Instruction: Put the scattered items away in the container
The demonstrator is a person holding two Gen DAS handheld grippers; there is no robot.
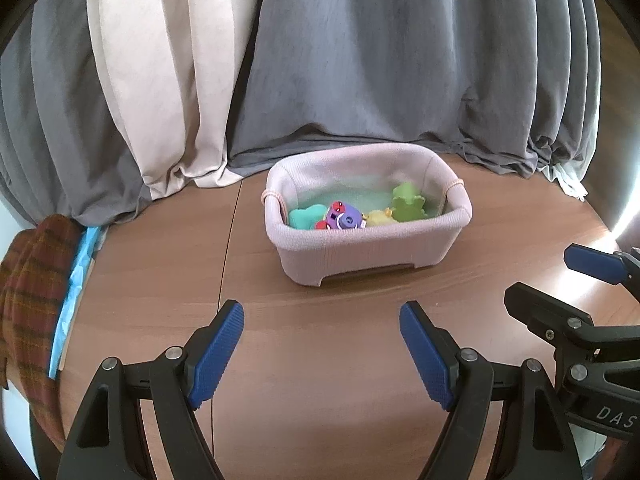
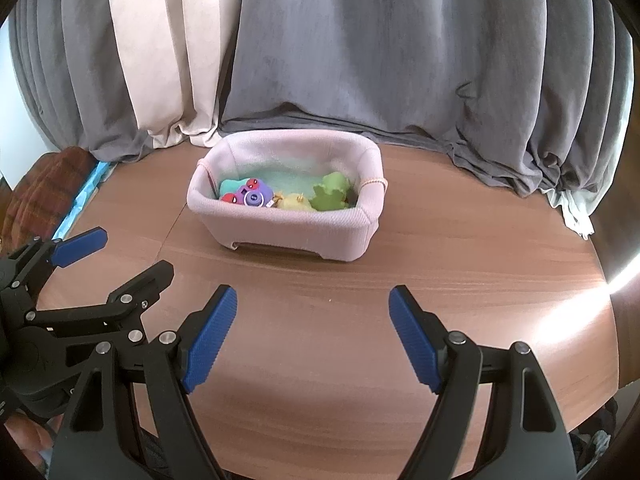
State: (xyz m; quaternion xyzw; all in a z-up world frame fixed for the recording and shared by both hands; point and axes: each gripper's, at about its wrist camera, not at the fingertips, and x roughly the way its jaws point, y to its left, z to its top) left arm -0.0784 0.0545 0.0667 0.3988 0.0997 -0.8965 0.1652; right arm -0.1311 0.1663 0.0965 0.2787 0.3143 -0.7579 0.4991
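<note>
Both my claws, left gripper (image 1: 322, 354) and right gripper (image 2: 312, 338), gape wide and empty over bare table (image 2: 440, 264); the basket (image 2: 288, 232) sits near its far edge.

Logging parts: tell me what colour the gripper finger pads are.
Blue ribbed pads, clearest in the left wrist view.

A brown wooden table (image 1: 328, 344) with a thin seam running across its top stands against grey curtains (image 1: 384, 60) and a cream curtain (image 1: 160, 80), their hems bunched on the tabletop. At the table's left edge lie a red-brown plaid cloth (image 1: 32, 292) and a light blue strip (image 1: 76, 276) beside it.
</note>
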